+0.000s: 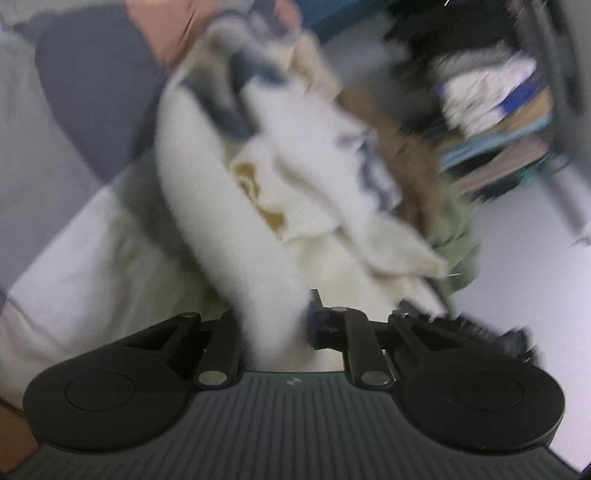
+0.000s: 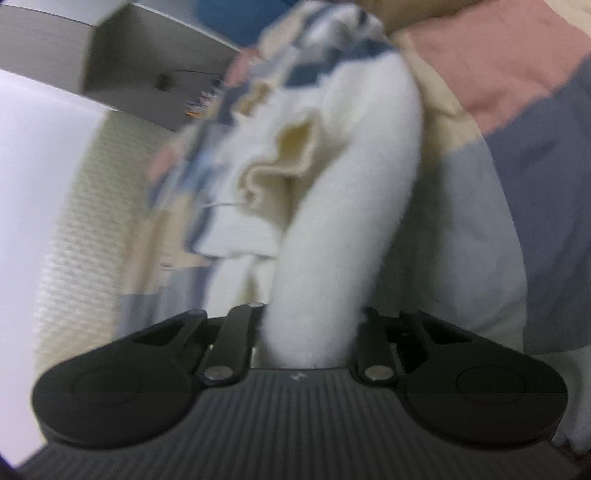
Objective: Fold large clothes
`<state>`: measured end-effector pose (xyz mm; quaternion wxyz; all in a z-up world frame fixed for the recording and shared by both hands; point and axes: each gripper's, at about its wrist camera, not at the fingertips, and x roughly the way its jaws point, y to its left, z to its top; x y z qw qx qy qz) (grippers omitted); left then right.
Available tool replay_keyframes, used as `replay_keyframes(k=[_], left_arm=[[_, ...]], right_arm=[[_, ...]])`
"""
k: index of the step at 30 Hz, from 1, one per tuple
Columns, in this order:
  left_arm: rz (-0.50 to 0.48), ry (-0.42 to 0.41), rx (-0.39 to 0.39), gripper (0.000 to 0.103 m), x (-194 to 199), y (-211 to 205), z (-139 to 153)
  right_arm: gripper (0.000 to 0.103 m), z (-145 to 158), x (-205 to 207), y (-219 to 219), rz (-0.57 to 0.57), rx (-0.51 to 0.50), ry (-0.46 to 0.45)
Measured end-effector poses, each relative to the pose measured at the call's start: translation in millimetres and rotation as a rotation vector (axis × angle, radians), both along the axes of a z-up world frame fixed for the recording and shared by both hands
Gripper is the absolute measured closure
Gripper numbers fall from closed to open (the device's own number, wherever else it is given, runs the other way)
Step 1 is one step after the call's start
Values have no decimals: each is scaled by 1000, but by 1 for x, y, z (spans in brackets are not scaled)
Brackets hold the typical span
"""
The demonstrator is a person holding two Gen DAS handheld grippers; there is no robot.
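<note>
The left gripper (image 1: 275, 328) was clamped on a thick fold of a white fleecy garment (image 1: 229, 206), the cloth bunched between its black fingers (image 1: 225, 332) and running up and away from them in a taut band. No earlier picture was given, so only the grip itself can be told. The right gripper (image 2: 310, 332) likewise held the same kind of white cloth (image 2: 354, 206), a rounded roll of it squeezed between its two fingers (image 2: 240, 332) and rising toward the top of the view. Both views were blurred.

In the left wrist view the garment stretched from the gripper toward a heap of clothes beyond it, where cream folds with dark blue marks (image 1: 365, 166) lay rumpled together. A green piece of cloth (image 1: 458, 251) lay just to the right of the heap, on a pale surface (image 1: 535, 295). Farther right stood a rack stacked with folded clothes (image 1: 491, 99). To the left lay bedding in grey-blue and pale tones (image 1: 92, 92), with a pink patch (image 1: 173, 33) near the top.

In the right wrist view the white cloth hung over a bedcover in pink, grey-blue and pale blocks (image 2: 517, 147). A cream, ribbed opening of the garment (image 2: 291, 147) gaped beside the held roll, and patterned blue-and-cream cloth (image 2: 221, 147) lay to its left. A pale woven surface (image 2: 85, 221) showed at the left.
</note>
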<state>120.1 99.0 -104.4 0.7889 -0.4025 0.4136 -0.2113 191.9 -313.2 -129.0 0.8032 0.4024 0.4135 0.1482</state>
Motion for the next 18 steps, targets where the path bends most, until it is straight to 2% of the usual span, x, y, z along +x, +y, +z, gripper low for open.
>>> replay_keyframes(k=[4, 7, 11, 14, 18], left_arm=[[64, -85, -152, 89, -20, 29, 26], [59, -147, -244, 89, -36, 45, 49], [22, -251, -282, 89, -67, 52, 90], [-13, -307, -294, 89, -103, 58, 117], [-37, -353, -286, 89, -148, 59, 137]], right_arm=[[85, 37, -14, -16, 22, 61, -118], [85, 67, -29, -29, 48, 85, -188], [85, 111, -57, -20, 141, 52, -282], [84, 138, -87, -20, 177, 48, -319], [84, 161, -129, -24, 186, 42, -357]])
